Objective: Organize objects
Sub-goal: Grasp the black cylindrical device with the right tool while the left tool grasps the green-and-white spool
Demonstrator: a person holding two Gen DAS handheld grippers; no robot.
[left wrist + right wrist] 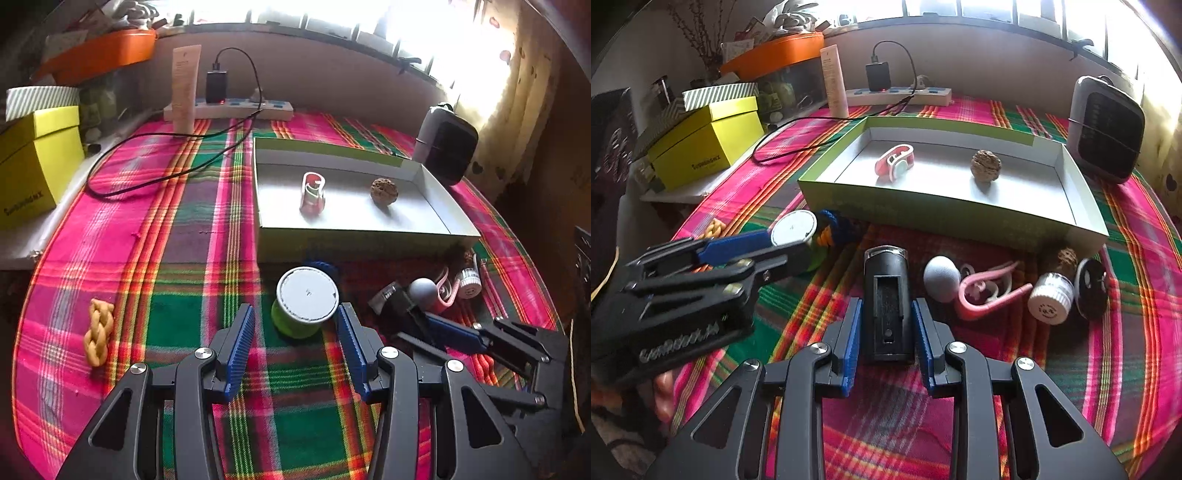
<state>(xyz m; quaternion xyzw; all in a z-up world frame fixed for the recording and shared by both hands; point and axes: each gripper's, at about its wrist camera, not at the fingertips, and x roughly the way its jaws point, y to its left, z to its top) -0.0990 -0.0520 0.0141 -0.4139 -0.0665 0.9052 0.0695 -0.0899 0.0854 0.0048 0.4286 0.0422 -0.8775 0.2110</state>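
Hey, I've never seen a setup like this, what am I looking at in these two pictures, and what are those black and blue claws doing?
Those claws are hand-held grippers, one in each of a person's hands, each carrying a camera looking along its fingers. One picture comes from the left gripper, the other from the right gripper. The left one is open around a green tub with a white lid. The right one is shut on a black oblong device. On the plaid cloth sits a shallow box holding a red item and a walnut. Other small things lie in front of it.
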